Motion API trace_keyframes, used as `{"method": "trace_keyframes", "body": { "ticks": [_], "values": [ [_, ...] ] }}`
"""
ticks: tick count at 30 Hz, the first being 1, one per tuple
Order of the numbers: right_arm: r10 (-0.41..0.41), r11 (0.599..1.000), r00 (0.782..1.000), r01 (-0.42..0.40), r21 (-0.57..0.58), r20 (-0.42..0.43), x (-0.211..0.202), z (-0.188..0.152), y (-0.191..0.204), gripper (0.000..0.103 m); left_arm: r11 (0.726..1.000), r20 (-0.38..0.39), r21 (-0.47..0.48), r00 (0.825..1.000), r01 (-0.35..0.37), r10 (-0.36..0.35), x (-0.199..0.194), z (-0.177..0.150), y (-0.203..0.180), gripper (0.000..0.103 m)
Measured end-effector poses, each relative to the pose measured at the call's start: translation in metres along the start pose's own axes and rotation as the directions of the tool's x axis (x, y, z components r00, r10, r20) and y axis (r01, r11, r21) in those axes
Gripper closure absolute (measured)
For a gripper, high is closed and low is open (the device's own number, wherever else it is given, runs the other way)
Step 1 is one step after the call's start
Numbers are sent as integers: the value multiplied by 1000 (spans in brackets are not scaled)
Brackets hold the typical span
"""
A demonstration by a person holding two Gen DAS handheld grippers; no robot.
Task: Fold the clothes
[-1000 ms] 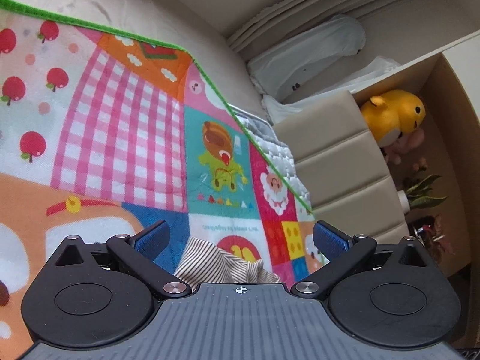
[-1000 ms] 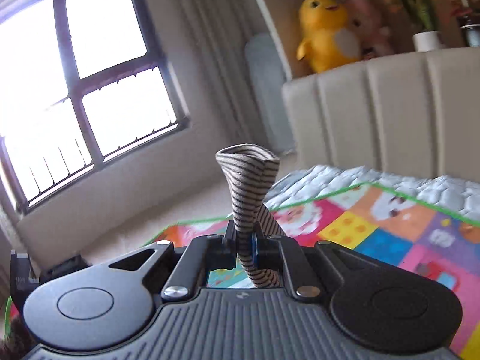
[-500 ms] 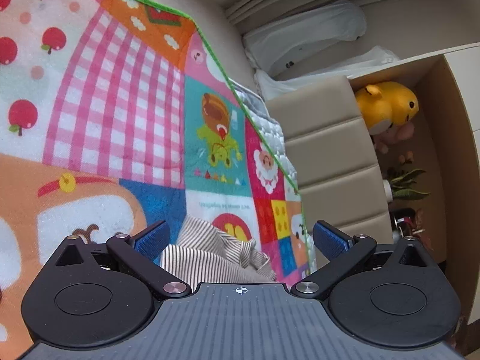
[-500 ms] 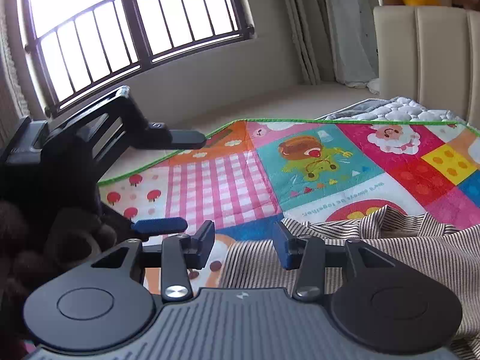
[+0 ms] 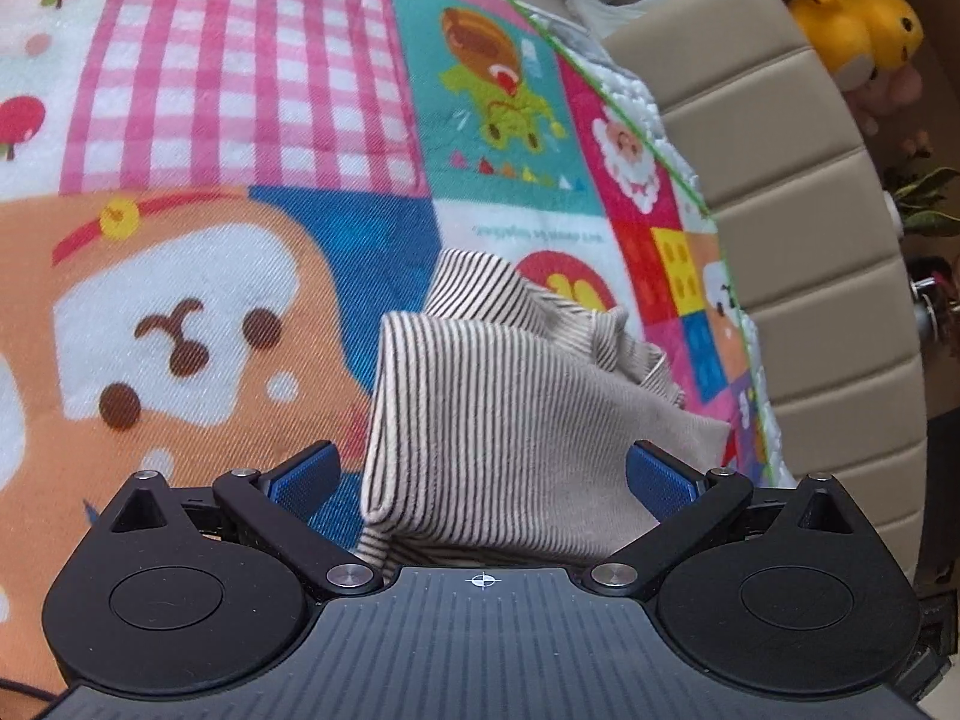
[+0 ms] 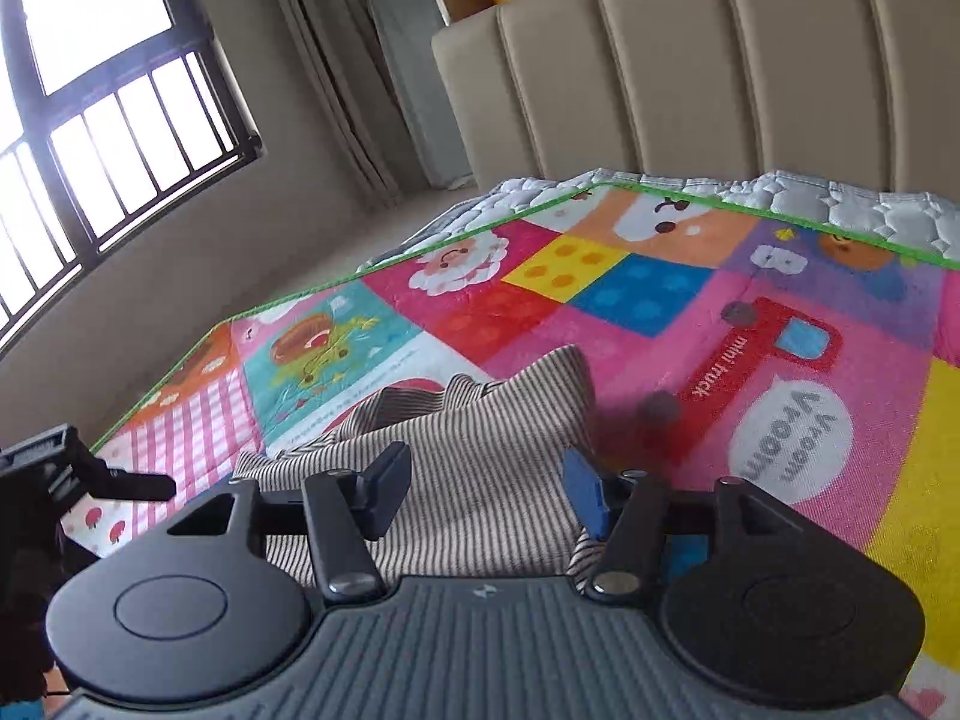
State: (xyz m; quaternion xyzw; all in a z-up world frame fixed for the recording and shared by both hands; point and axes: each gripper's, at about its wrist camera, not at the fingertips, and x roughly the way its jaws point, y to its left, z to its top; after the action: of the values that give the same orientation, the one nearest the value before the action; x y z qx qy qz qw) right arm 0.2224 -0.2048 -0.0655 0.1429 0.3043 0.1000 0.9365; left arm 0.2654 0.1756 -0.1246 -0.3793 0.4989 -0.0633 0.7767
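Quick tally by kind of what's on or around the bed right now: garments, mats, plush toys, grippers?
Striped garment: 1
Patchwork play mat: 1
Yellow plush toy: 1
Grippers, left gripper and right gripper, both open: 2
Total: 5

This is looking like a home bedroom. A bright patchwork children's blanket [image 6: 690, 324] is lying over a quilted mattress [image 6: 840, 204], with a padded beige headboard [image 6: 720, 60] standing at the far side. A yellow plush duck [image 5: 858, 30] is sitting on a shelf, and curtains [image 6: 324, 60] are hanging beside a barred window [image 6: 108, 120].
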Motion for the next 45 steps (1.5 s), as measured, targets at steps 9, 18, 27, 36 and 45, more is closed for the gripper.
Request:
{"method": "trace_keyframes", "body": {
  "ticks": [9, 18, 27, 36, 45],
  "values": [
    [-32, 888, 995, -15, -459, -94, 13, -24, 17, 43, 993, 75, 57, 993, -99, 95, 3, -14, -24, 34],
    [-75, 561, 997, 36, -827, -8, 17, -67, 45, 66, 946, 177, 246, 970, -209, 169, -15, -26, -51, 57],
    [-81, 482, 994, 104, -870, 74, 22, -76, 54, 87, 919, 276, 357, 959, -167, 67, -25, -24, -71, 79],
    [-141, 447, 989, 105, -888, 46, 23, -84, 39, 87, 857, 257, 422, 946, -295, 200, 4, -21, -74, 75],
    [59, 837, 998, -47, -546, 5, -11, -17, 23, 46, 889, 373, 402, 926, -219, 59, -40, -19, -73, 48]
  ]
}}
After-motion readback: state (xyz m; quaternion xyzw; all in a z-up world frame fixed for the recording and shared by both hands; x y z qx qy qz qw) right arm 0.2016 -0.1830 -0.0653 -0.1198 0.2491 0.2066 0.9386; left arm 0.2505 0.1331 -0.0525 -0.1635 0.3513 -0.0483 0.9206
